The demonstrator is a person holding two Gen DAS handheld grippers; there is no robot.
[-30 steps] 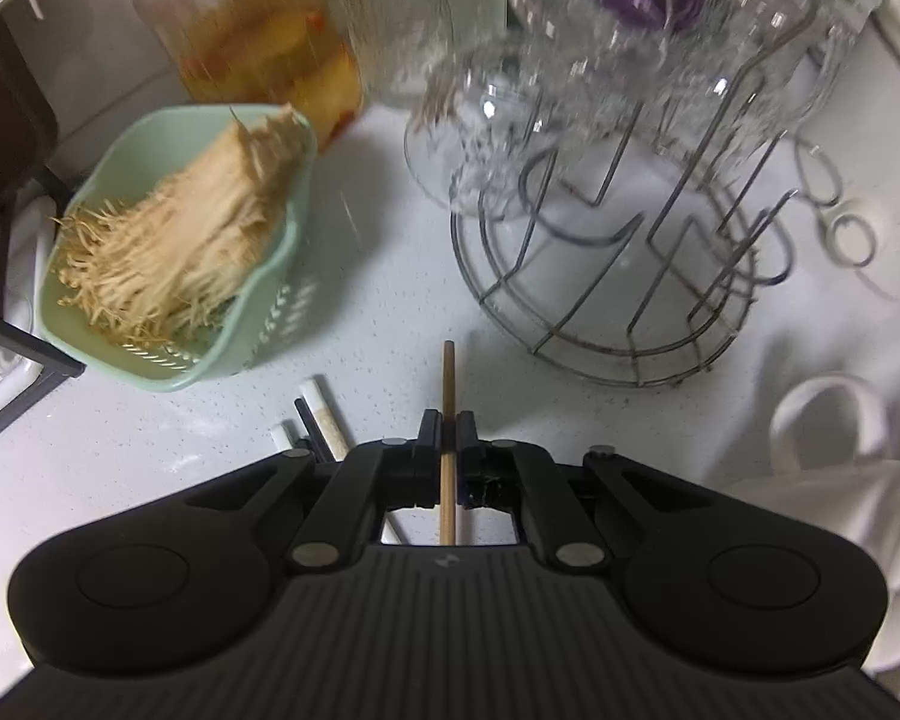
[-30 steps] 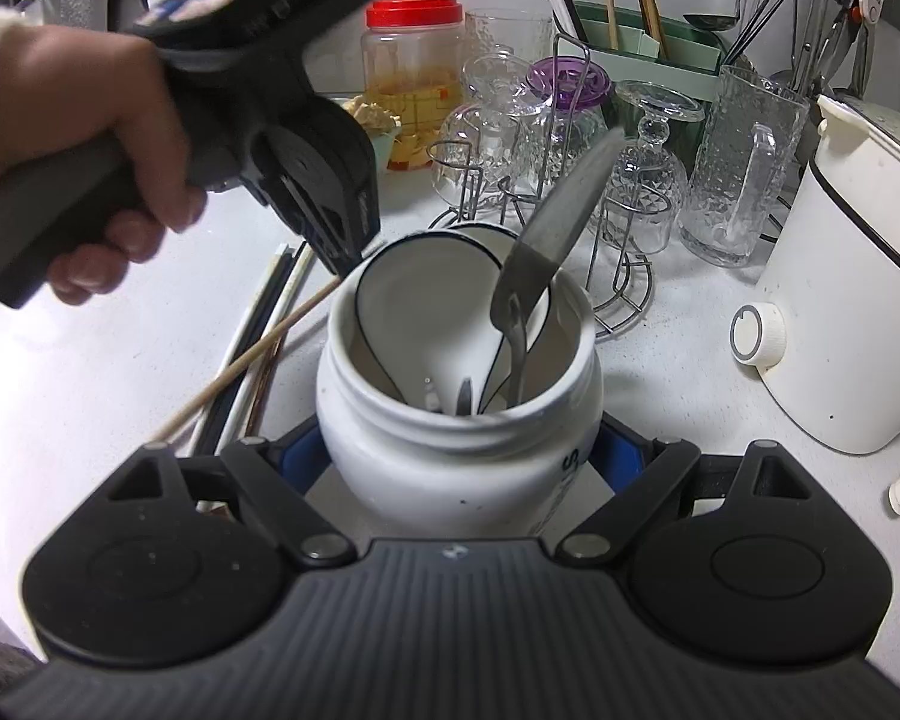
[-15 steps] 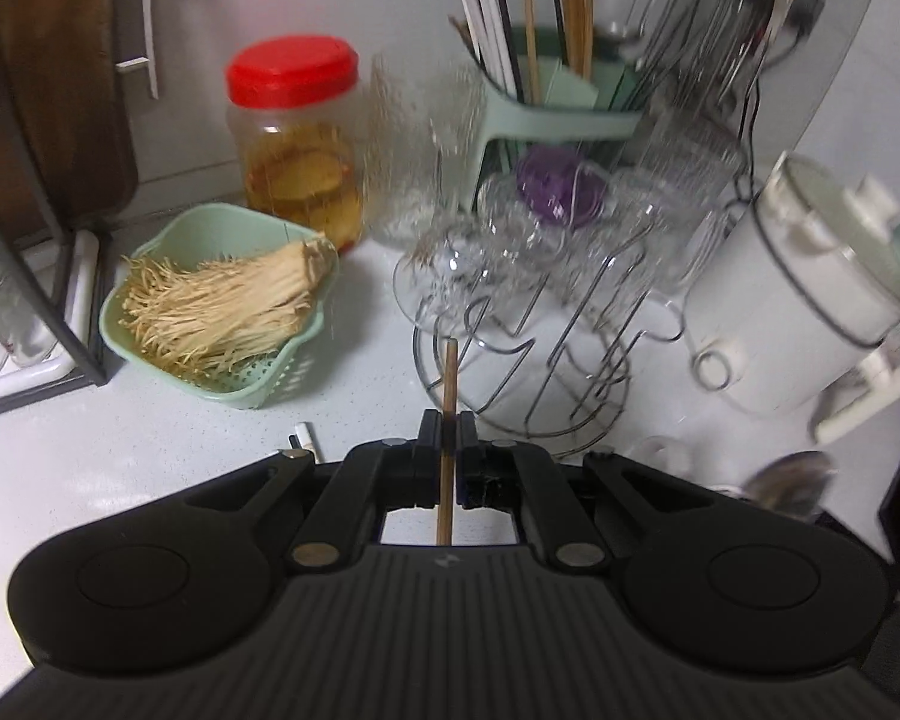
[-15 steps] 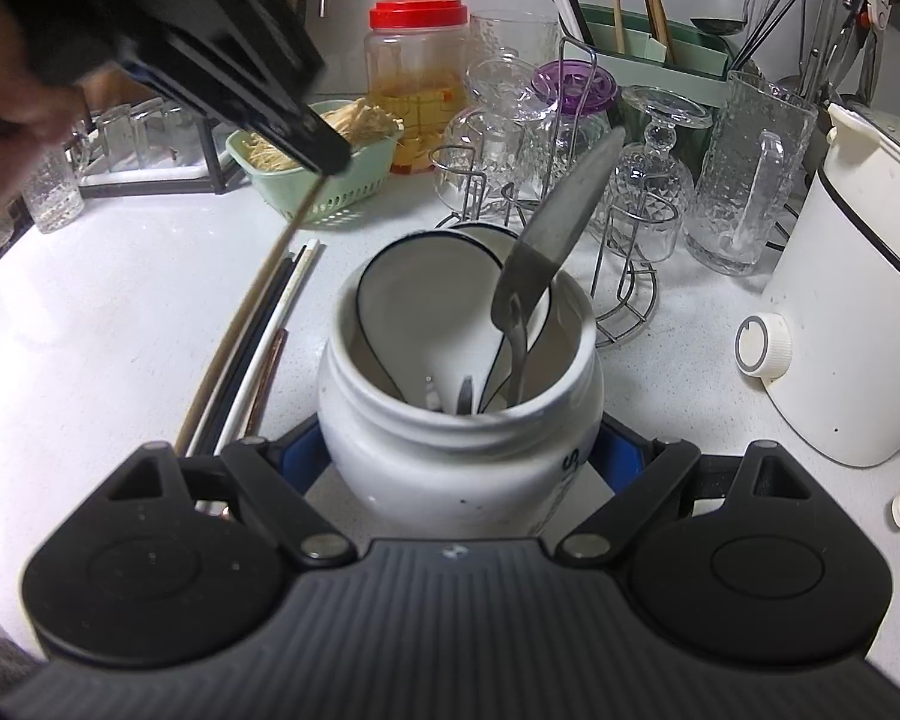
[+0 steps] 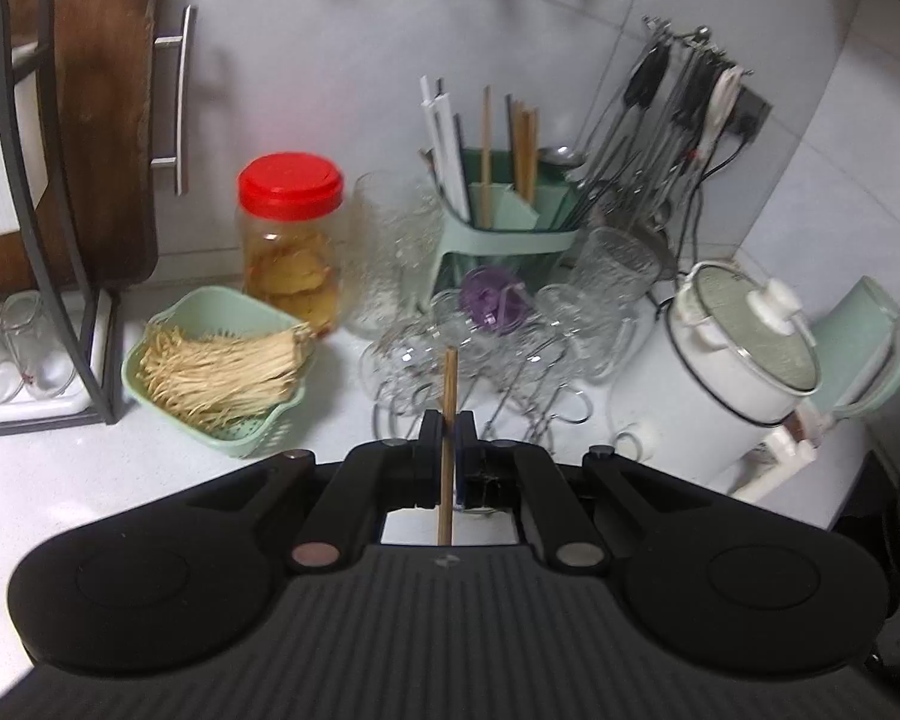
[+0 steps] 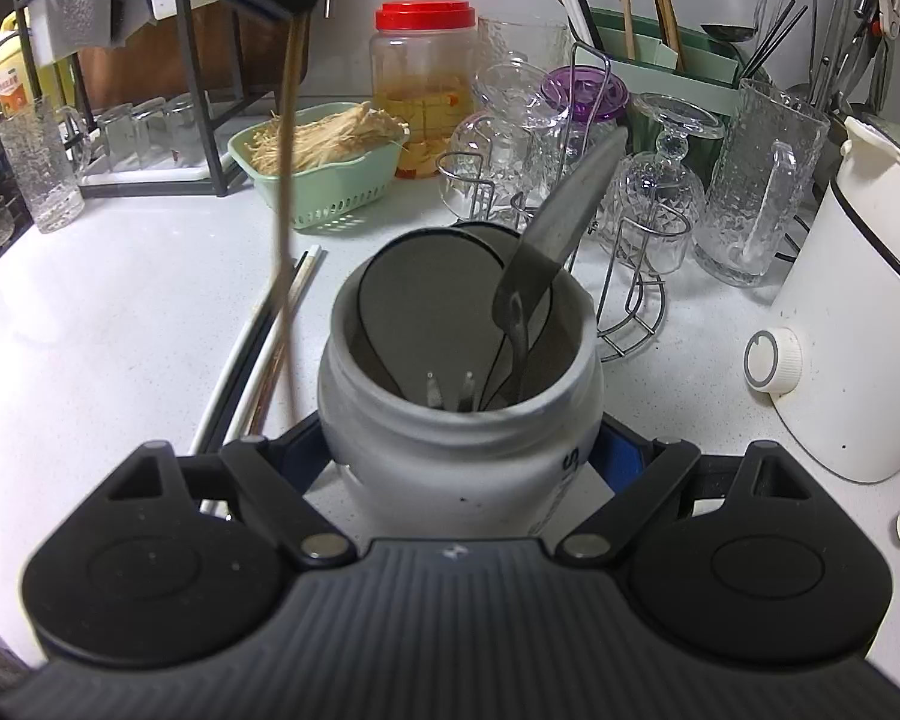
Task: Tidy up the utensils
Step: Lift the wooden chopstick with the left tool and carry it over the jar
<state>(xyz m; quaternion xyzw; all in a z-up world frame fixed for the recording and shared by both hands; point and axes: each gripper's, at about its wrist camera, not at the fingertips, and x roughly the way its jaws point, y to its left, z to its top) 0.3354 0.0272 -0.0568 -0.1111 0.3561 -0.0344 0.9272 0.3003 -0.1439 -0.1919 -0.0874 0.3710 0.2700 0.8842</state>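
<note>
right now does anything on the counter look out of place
Yes: several loose chopsticks lie flat on the white counter left of the white jar, while other chopsticks stand upright in the green holder at the back.

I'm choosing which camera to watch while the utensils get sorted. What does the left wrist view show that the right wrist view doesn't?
Only the left wrist view: the left hand-held gripper shut on the wooden chopstick.
Only the right wrist view: the right hand-held gripper around the white jar, and the loose chopsticks on the counter.
Both: the red-lidded jar and the green basket.
</note>
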